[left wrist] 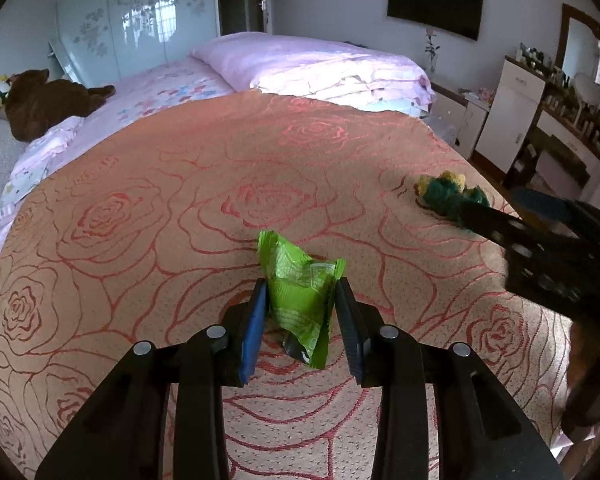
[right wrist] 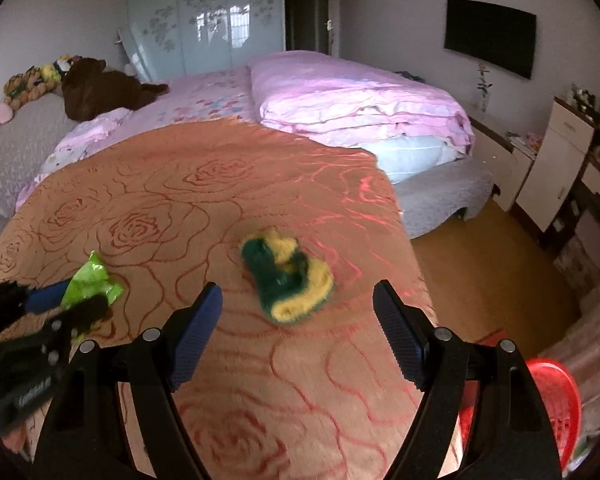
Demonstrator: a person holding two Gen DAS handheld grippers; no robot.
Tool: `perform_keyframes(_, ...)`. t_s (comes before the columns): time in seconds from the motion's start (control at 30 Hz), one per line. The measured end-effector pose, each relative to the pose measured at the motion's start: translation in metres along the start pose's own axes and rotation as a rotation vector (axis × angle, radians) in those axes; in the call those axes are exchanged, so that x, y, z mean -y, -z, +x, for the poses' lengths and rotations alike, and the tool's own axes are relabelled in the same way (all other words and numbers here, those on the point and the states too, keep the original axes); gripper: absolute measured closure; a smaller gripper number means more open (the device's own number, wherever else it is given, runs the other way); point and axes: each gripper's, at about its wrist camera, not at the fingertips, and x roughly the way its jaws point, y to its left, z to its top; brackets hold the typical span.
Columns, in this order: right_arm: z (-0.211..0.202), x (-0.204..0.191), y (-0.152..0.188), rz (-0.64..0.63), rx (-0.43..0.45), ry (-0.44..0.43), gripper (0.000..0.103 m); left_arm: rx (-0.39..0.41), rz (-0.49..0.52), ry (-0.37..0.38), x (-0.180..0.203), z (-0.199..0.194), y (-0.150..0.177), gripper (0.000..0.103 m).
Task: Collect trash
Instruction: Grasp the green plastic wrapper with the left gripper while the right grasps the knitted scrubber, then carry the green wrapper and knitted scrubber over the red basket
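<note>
I see a crumpled green wrapper (left wrist: 300, 292) standing half upright on the rose-patterned bedspread (left wrist: 180, 200), pinched between the fingers of my left hand-held gripper (left wrist: 301, 312), its dark inner side showing at the lower end. Well apart to its right lies a torn green and yellow sponge piece (right wrist: 286, 280), flat on the same bedspread, blurred in the right wrist view.

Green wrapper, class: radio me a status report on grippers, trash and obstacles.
Left gripper shut on wrapper. Right gripper open, short of sponge on bedspread. Nothing in the way.
</note>
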Motion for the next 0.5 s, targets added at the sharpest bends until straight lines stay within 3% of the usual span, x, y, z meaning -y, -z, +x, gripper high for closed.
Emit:
perform_keyframes(0.13, 0.019, -0.006, -0.009, -0.012, -0.019, 0.002, 0.029, -0.006, -0.001, 0.0, 0.001, 0.002, 0.0, 0.07)
perform_keyframes(0.33, 0.034, -0.015, -0.017, -0.038, -0.058, -0.008, 0.051, -0.017, -0.006, -0.003, 0.001, 0.004, 0.001, 0.07)
perform_keyframes(0.5, 0.032, -0.012, -0.014, -0.034, -0.057, -0.011, 0.06, -0.02, -0.009, -0.004, -0.001, 0.005, 0.001, 0.07)
